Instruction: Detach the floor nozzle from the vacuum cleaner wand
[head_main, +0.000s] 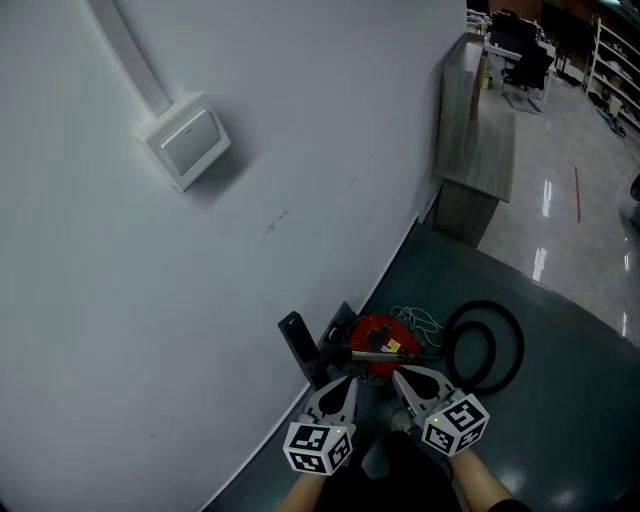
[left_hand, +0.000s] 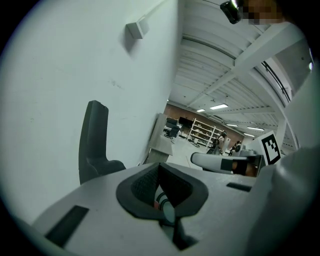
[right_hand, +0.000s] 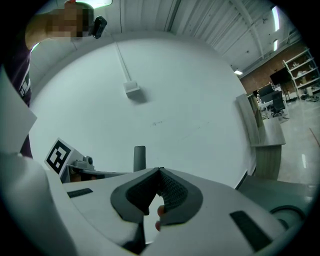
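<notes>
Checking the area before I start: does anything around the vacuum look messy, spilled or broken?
Nothing spilled or visibly broken. Only untidiness: a white cable lies bunched loosely beside the red vacuum, and the black hose lies looped on the floor.

Bottom centre, the left gripper (head_main: 348, 380) and right gripper (head_main: 398, 374) are pale grey, each with a white cube (head_main: 320, 447) of black square markers; black ribbed pads (left_hand: 142, 185) line the fingers (left_hand: 95, 202).

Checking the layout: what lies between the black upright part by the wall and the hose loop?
The red vacuum body, seen in the head view.
</notes>
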